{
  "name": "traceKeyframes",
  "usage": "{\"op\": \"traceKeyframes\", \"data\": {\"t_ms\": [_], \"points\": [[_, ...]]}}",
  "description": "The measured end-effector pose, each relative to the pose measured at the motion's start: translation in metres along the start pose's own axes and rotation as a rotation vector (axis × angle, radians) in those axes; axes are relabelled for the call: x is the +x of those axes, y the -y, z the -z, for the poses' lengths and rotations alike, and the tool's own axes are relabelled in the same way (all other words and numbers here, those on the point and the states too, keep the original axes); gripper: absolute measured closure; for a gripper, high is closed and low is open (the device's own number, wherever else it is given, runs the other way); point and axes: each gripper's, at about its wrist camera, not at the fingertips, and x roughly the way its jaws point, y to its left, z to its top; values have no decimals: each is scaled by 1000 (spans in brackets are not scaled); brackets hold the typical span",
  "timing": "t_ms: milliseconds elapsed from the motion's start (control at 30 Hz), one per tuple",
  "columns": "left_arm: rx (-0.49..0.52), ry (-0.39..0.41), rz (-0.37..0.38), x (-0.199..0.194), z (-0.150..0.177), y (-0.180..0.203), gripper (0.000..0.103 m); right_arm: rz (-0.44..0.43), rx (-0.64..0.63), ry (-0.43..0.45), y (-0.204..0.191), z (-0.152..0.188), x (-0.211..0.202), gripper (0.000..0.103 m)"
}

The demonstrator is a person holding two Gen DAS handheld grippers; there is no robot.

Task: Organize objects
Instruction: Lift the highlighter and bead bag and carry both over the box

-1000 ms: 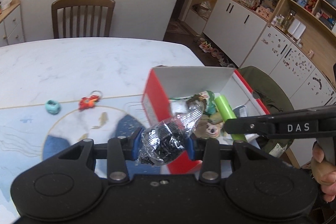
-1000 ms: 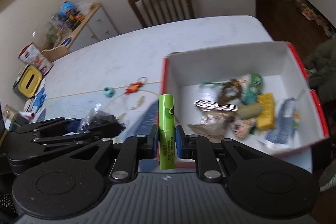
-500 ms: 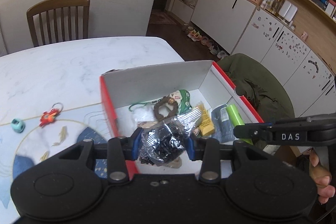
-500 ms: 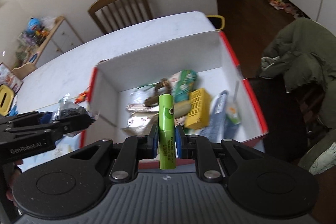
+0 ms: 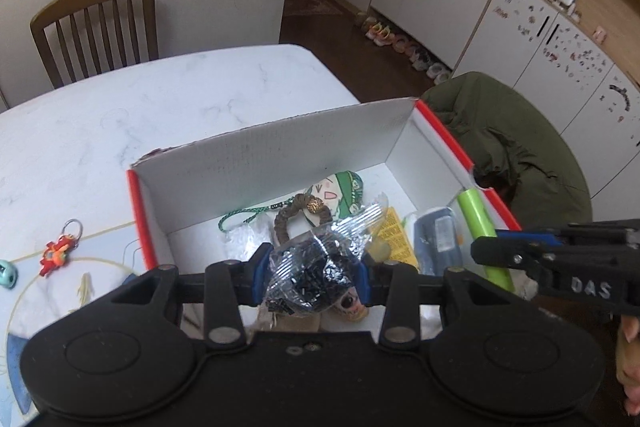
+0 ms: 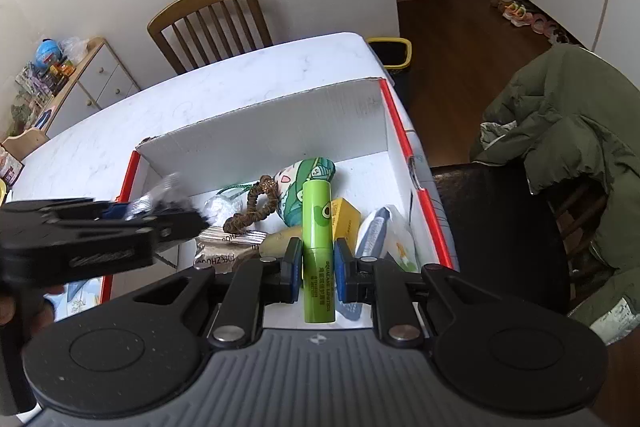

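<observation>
Both grippers have come over the open box within the last second: a moment ago we were short of it, with the box off to one side, and now its white interior fills the middle of both wrist views. We read this as the carry being nearly done and the release into the box being the step left.

Our left gripper (image 5: 310,269) has its fingers pinching a crinkled clear packet of small black pieces (image 5: 308,279), held above the near half of the red-edged box (image 5: 280,151). Our right gripper (image 6: 316,263) has its fingers clamped on a green lip-balm tube (image 6: 317,247), which stands upright between the blue pads, over the near wall of the box and toward its right side. Neither item touches the box contents as far as we can tell.

Inside the box lie a green cartoon-face plush (image 6: 310,175), a brown braided hair tie (image 6: 252,205), a yellow carton (image 6: 346,219), a white and blue pouch (image 6: 380,231), a brown foil sachet (image 6: 224,247) and a green cord (image 5: 244,217).

Outside it, on the surface (image 5: 180,95), a red charm on a ring (image 5: 60,247) and a teal bead (image 5: 6,273) are not yet collected, so we judge that the sorting needs at least one more trip.
</observation>
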Motion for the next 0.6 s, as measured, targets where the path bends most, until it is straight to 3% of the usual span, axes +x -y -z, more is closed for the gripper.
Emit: {"op": "traceKeyframes", "data": {"t_ms": [333,600], "points": [[3,-52,-106,50,-18,-5,64,-38,-84,-99,-14,6,38,87],[-36,-97,-142,76,-24,-15,64,-71,-176,-150,-28,16,54,87]]}}
